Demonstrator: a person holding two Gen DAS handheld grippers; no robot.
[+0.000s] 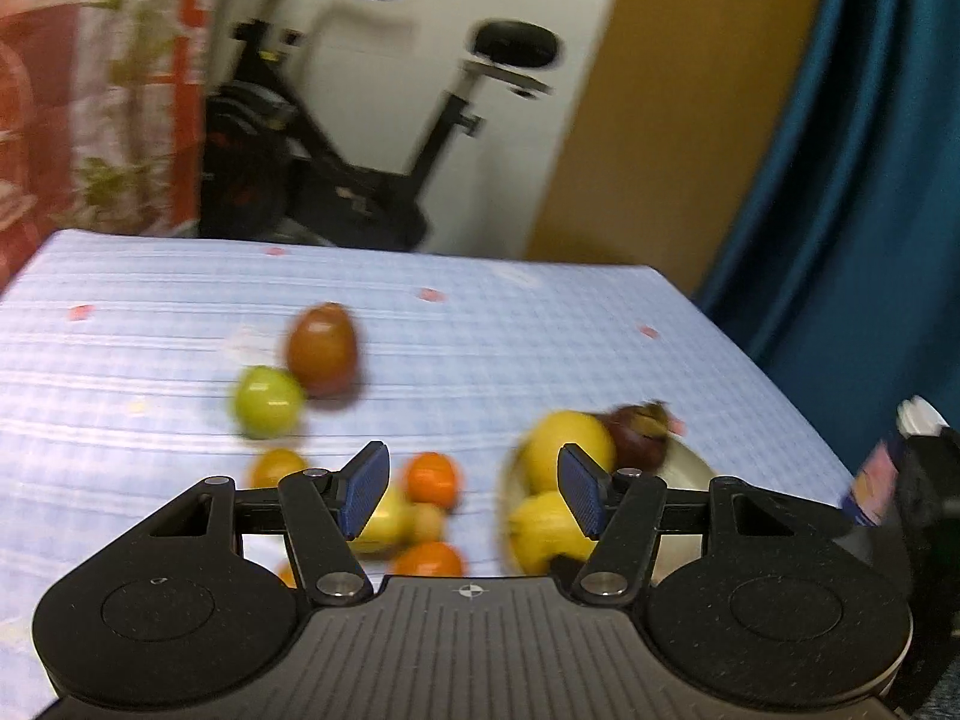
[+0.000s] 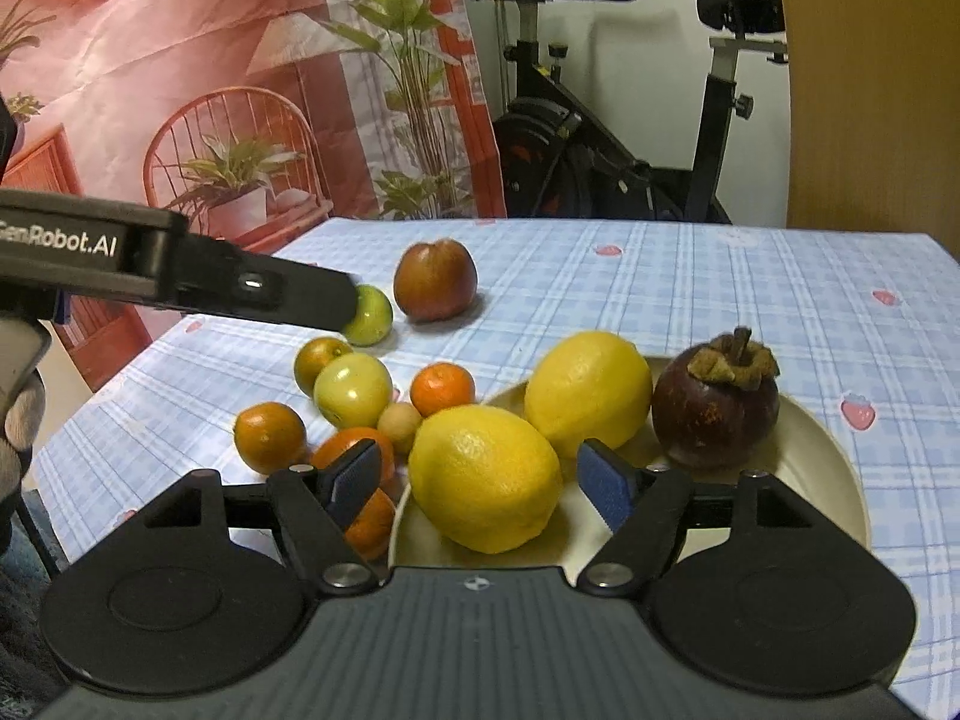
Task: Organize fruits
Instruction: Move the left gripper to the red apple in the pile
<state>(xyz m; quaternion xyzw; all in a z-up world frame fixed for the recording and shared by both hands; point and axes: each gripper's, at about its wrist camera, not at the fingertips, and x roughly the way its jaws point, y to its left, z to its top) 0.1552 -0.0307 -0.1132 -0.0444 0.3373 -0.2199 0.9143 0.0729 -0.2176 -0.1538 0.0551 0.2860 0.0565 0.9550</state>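
Lemon (image 2: 486,474) in plate (image 2: 834,456), untouched between spread pads of right tool (image 2: 483,489)

An exercise bike (image 2: 630,138) stands against a white wall (image 2: 660,60); a printed backdrop (image 2: 210,72) hangs left.

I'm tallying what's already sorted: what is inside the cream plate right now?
The plate holds two lemons and a dark purple mangosteen. The plate's near edge is hidden behind the right gripper, so anything lying there cannot be seen.
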